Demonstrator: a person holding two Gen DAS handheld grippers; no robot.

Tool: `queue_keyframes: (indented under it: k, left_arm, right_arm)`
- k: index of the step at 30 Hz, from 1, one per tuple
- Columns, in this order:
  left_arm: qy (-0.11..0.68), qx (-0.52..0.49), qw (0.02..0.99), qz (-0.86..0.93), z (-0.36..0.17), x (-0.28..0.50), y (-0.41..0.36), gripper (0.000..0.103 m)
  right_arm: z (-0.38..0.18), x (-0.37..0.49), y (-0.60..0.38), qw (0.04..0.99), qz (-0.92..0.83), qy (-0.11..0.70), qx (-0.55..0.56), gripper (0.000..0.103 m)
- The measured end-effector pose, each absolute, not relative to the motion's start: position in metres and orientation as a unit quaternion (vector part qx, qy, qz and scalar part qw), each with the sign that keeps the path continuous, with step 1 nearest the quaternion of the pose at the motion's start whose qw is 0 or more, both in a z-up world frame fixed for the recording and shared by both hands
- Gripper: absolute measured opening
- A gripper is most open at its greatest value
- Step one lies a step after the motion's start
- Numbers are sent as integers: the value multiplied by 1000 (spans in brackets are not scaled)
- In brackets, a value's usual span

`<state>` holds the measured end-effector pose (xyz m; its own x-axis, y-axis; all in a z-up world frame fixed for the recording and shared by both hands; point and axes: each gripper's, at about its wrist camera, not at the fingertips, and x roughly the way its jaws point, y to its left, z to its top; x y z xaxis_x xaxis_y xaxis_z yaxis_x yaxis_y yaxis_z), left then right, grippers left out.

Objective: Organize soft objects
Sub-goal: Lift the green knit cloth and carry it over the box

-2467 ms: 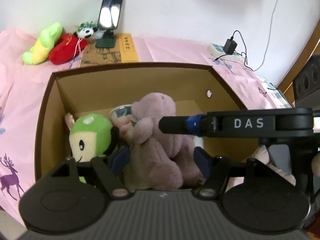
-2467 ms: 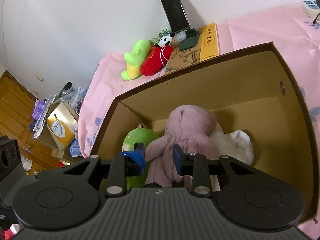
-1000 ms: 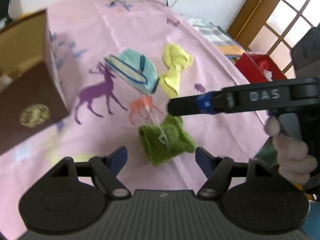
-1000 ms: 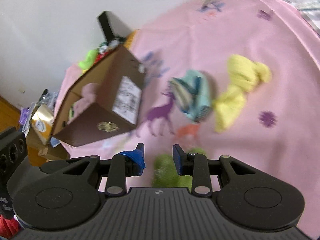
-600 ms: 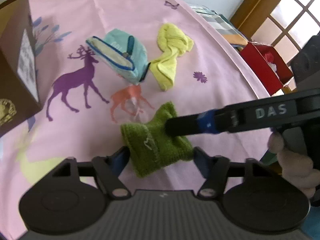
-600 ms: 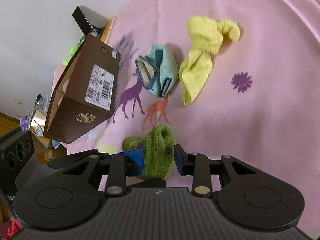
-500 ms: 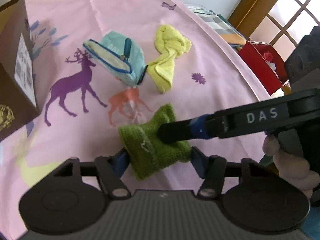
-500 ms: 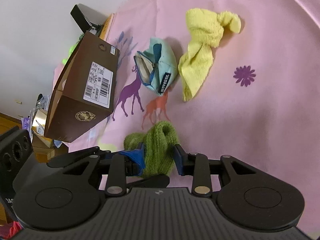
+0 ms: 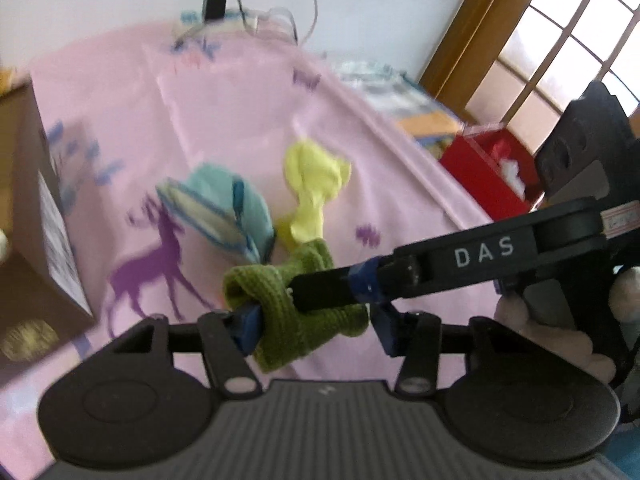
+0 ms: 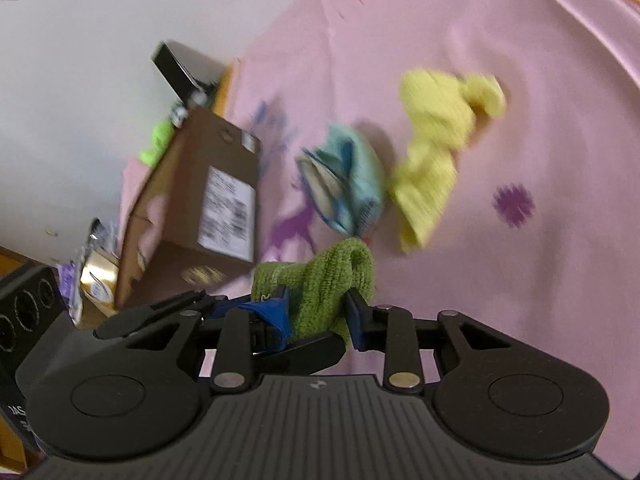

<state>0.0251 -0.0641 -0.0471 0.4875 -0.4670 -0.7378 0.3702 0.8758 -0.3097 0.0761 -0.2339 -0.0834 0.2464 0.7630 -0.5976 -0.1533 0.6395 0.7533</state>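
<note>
A green knitted piece (image 9: 280, 320) hangs bunched just above the pink deer-print sheet (image 9: 240, 92). My left gripper (image 9: 316, 326) has it between its blue pads, and the jaws are closing on it. The right gripper's finger (image 9: 328, 288) comes in from the right and presses into the same piece. In the right wrist view, the green knit (image 10: 324, 280) sits squeezed between the pads of my right gripper (image 10: 318, 312), whose jaws are also closing. A teal zip pouch (image 9: 224, 208) and a yellow cloth (image 9: 312, 184) lie just beyond.
The brown cardboard box (image 10: 200, 192) stands to the left on the sheet, a plush showing inside. A red tissue box (image 9: 488, 172) sits off the bed's right edge near a window. A power strip (image 9: 216, 24) with cables lies at the far wall. A hand (image 9: 540, 332) holds the right gripper.
Both grippers left the box of plush toys and came down over the flat green knit. Their jaws narrowed on it, and it is now bunched and raised a little off the sheet.
</note>
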Motion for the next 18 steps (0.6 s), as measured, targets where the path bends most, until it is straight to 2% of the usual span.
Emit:
queue_keyframes:
  k: [9,18]
  left_arm:
    - [356,-38,908,-217,21,34,-1,51]
    - [341,-37,927,-151,33,66,83,51]
  right_arm:
    - [-12,96,-184,774,369,434,275,13]
    - [14,136,-91,792,418,388,217,13]
